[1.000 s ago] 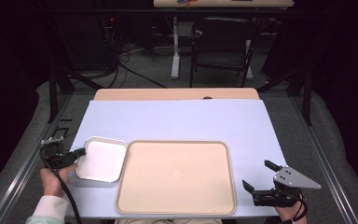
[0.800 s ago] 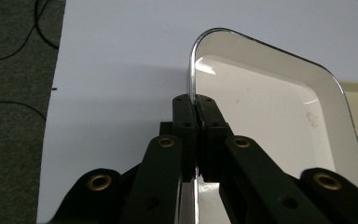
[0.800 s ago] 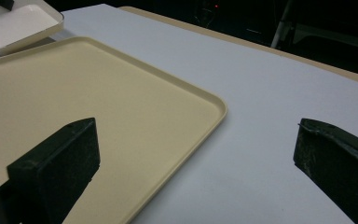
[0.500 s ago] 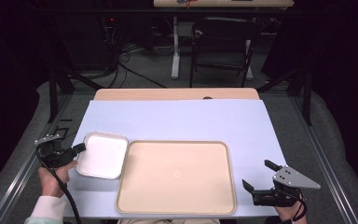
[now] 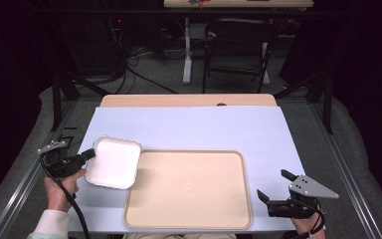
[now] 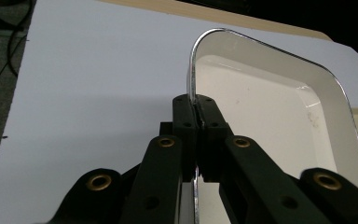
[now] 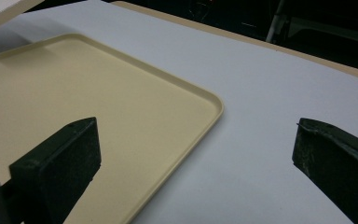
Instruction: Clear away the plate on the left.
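Dark room with cables and a chair behind, pale blue-white mat [image 5: 189, 129] covering a wooden table. White square shallow dish with rounded corners [image 5: 113, 162] sits at the mat's left, its right edge overlapping or just over the left rim of the large beige rectangular plastic tray [image 5: 189, 189]; whether it's lifted can't be confirmed, looks slightly tilted. Left gripper [image 6: 196, 122] has jaws closed tight on the dish's near rim, one inside, one outside. Dish looks rigid, glossy, probably ceramic or melamine: slippery, moderately heavy, chippable, so a rim pinch levers hard; a deep bite at the rim's middle is best. Right gripper [image 7: 196, 154] hovers at the tray's right corner, jaws wide apart, holding nothing. Tray empty.
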Demonstrator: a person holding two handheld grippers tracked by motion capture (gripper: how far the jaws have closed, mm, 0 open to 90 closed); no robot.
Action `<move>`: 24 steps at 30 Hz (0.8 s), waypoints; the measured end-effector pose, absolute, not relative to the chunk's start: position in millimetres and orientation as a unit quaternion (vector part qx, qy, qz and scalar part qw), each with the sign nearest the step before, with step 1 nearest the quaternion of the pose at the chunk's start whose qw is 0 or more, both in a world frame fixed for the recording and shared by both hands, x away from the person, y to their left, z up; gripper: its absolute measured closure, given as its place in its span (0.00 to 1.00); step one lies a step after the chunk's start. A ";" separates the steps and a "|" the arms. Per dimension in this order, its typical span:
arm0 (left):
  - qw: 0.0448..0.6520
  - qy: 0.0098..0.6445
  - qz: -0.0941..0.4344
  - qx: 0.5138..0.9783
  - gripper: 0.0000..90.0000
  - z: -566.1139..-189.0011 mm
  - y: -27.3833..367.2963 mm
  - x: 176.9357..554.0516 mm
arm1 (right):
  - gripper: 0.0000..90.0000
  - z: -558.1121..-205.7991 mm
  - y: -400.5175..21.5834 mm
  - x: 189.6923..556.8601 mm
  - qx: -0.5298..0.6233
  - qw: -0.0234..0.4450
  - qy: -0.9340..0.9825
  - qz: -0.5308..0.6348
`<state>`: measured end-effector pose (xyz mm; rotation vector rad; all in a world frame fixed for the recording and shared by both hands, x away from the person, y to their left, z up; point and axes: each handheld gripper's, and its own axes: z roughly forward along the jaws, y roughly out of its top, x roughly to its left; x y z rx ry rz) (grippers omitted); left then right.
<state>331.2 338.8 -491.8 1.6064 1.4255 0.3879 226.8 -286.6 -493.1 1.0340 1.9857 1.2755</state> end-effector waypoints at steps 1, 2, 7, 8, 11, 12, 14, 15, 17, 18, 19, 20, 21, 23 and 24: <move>0.464 0.577 0.157 0.653 0.98 -491.2 336.9 331.1 | 0.00 -493.0 -286.2 227.5 0.385 0.278 0.740 0.476; 0.465 0.576 0.157 0.654 0.98 -490.7 335.5 331.1 | 0.00 -493.1 -285.3 228.1 0.387 0.277 0.740 0.475; 0.470 0.569 0.158 0.656 0.98 -488.0 329.1 331.9 | 0.00 -493.1 -282.8 230.9 0.386 0.275 0.743 0.472; 0.471 0.568 0.157 0.657 0.98 -487.8 327.7 332.2 | 0.00 -493.1 -282.0 231.5 0.387 0.275 0.744 0.470; 0.469 0.565 0.151 0.661 0.98 -487.3 324.0 333.7 | 0.00 -493.0 -279.5 234.4 0.391 0.276 0.745 0.466; 0.468 0.568 0.149 0.660 0.98 -487.7 322.8 334.2 | 0.00 -493.0 -278.3 235.3 0.392 0.274 0.745 0.465; 0.466 0.563 0.149 0.666 0.98 -488.2 319.1 335.6 | 0.00 -492.4 -276.9 237.1 0.388 0.275 0.746 0.465; 0.468 0.561 0.149 0.666 0.98 -488.1 317.9 335.9 | 0.00 -491.7 -275.3 238.2 0.388 0.275 0.746 0.467; 0.469 0.557 0.149 0.669 0.98 -486.9 315.6 336.9 | 0.00 -490.9 -272.8 239.9 0.384 0.275 0.747 0.467; 0.471 0.556 0.153 0.667 0.98 -486.4 313.7 337.2 | 0.00 -490.6 -271.1 241.2 0.381 0.274 0.750 0.467; 0.471 0.556 0.153 0.667 0.98 -486.0 312.6 337.3 | 0.00 -490.0 -269.1 242.5 0.376 0.277 0.752 0.464; 0.474 0.554 0.153 0.667 0.98 -485.7 310.8 337.2 | 0.00 -489.7 -268.0 243.5 0.375 0.278 0.753 0.464; 0.476 0.554 0.154 0.666 0.98 -485.8 309.3 337.0 | 0.00 -489.1 -266.2 245.4 0.374 0.276 0.753 0.465; 0.474 0.553 0.152 0.667 0.98 -485.5 305.8 336.6 | 0.00 -488.1 -262.5 248.1 0.371 0.275 0.754 0.467; 0.477 0.552 0.152 0.667 0.98 -485.5 304.2 336.5 | 0.00 -487.8 -260.7 249.0 0.371 0.274 0.754 0.468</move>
